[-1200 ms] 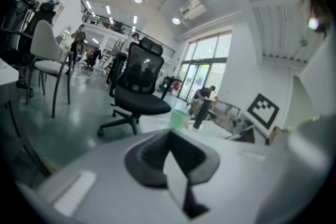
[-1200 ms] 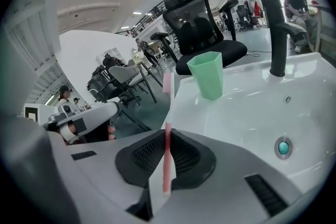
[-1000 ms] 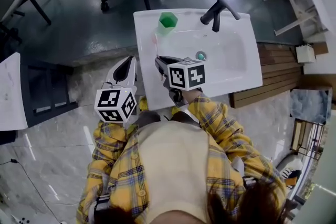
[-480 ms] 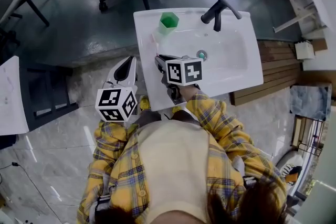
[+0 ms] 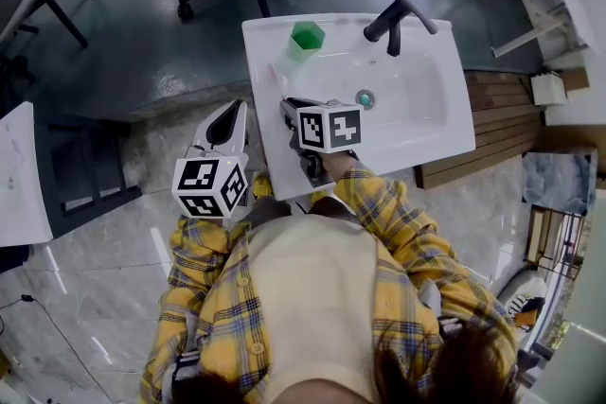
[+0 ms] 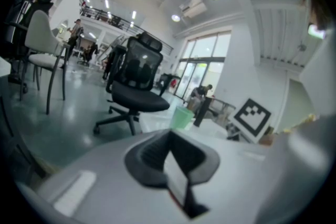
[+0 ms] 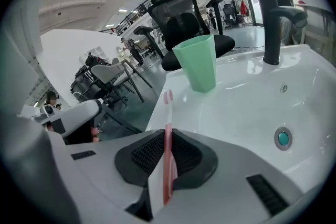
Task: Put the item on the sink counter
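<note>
Two jaws of my right gripper (image 7: 167,157) are pressed together on the toothbrush (image 7: 168,131). They clamp its handle, and the pink head pokes out forward past the tips. The brush hangs over the left strip of the sink counter (image 7: 190,105), just ahead of the gripper. I cannot tell whether the head touches the surface yet.

My left gripper (image 6: 170,150) is also closed, with nothing between its jaws. It is parked to the left of the right one, off the sink's side.

Further ahead of the right tips stands the cup (image 7: 197,63). Forward and to the right are the drain (image 7: 283,138) and the faucet (image 7: 273,18). A chair (image 7: 181,13) stands beyond the sink.

As I judge it, the step in hand is the set-down. I would lower the brush until its whole length lies flat on that strip. It should stop short of the cup and stay left of the basin slope, where it could slide in, but not hang over the outer edge. Only then would I part the jaws, and back straight out so the pads do not drag it.

The right gripper view alone shows the grip and the brush clearly. In the head view the marker cube covers most of that. The head view alone shows the right gripper over the counter strip and the left one beside the sink. The left gripper view adds only the cup and chair ahead, and the other gripper's marker to its right.
</note>
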